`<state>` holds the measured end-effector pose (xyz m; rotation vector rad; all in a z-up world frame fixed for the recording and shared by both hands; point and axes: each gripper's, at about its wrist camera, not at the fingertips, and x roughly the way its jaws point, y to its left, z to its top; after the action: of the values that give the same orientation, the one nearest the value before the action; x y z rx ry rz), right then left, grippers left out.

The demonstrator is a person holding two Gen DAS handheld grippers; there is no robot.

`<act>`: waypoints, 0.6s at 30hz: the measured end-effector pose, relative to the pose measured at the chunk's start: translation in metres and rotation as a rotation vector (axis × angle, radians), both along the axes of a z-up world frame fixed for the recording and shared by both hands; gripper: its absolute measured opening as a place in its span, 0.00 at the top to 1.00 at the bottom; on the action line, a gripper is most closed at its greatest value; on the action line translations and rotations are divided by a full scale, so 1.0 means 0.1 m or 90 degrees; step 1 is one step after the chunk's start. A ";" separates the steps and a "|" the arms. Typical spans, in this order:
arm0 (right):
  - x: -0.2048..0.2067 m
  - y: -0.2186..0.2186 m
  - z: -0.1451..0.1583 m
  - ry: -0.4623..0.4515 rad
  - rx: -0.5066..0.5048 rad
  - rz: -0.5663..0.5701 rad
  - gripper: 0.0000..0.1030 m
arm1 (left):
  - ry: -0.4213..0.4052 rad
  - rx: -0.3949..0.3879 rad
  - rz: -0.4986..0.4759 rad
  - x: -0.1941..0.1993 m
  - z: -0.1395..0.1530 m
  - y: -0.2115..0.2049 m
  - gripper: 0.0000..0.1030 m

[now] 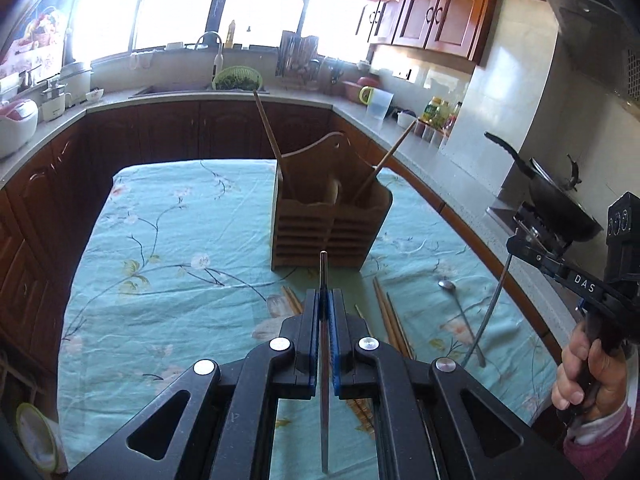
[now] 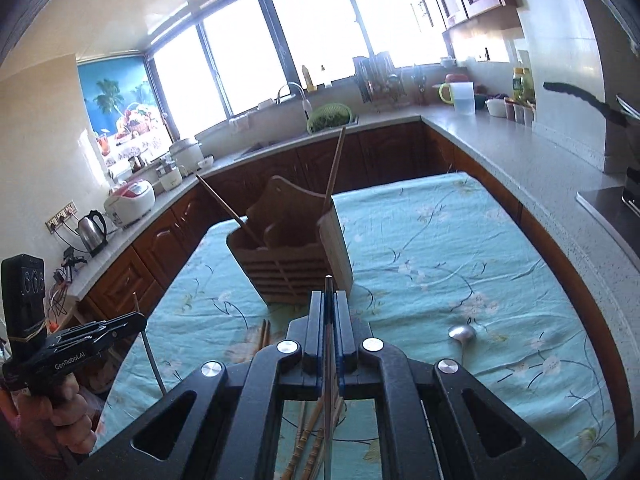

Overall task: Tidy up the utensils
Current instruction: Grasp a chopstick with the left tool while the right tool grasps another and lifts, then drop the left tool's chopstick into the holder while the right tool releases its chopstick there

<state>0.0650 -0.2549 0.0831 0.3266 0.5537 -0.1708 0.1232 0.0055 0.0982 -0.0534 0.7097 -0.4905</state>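
A wooden utensil holder (image 1: pixel 328 220) stands on the teal floral tablecloth (image 1: pixel 180 240), with two chopsticks (image 1: pixel 267 128) leaning out of it. It also shows in the right wrist view (image 2: pixel 296 256). My left gripper (image 1: pixel 325 300) is shut on a thin metal utensil (image 1: pixel 324 360), held above the cloth in front of the holder. My right gripper (image 2: pixel 329 300) is shut on another thin metal utensil (image 2: pixel 329 380). Loose wooden chopsticks (image 1: pixel 390 320) and a metal spoon (image 1: pixel 460 312) lie on the cloth; the spoon shows in the right wrist view (image 2: pixel 462 334) too.
Kitchen counters (image 1: pixel 360 112) wrap around the table, with a sink (image 1: pixel 172 89), a green colander (image 1: pixel 238 78), rice cookers (image 1: pixel 16 120) and a pan on a stove (image 1: pixel 560 196). More chopsticks (image 2: pixel 308 440) lie under my right gripper.
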 end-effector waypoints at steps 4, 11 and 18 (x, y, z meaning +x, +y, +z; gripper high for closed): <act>-0.01 0.02 0.23 -0.036 -0.015 0.004 0.96 | -0.028 -0.020 0.005 -0.15 0.18 0.14 0.98; 0.15 -0.03 0.39 -0.062 -0.023 0.007 0.96 | -0.066 -0.032 0.008 -0.19 0.34 0.19 0.97; 0.36 -0.10 0.51 -0.089 -0.019 0.004 0.96 | -0.098 -0.040 0.015 0.00 0.47 0.14 0.98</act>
<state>0.1014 -0.2647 0.1336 0.3053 0.4131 -0.1489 0.1233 0.0191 0.1448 -0.0823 0.5417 -0.4883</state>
